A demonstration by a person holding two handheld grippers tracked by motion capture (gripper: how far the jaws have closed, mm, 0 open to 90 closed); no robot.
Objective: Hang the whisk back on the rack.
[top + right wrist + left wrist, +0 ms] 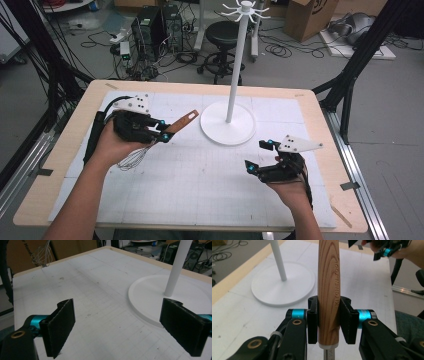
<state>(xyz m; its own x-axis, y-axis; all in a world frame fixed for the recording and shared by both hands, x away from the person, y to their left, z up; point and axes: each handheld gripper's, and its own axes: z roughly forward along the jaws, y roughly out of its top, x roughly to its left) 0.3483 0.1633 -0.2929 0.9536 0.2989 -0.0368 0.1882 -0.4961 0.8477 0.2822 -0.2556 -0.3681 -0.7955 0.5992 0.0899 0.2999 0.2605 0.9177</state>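
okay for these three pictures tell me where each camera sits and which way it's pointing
High view: above the person's side, looking forward and down on the table; both forearms, left gripper, right gripper.
Left gripper view: along jaws clamping the whisk, toward the stand.
Right gripper view: between open jaws, across the table.
Shared: stand and whisk appear in all three.

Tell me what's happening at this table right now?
A person works with a gripper in each hand. The left gripper is clamped on the wooden handle of a whisk, holding it off the table, with the wire end hanging under the hand. The right gripper sits open and holds nothing, near the round base of a white hook stand.
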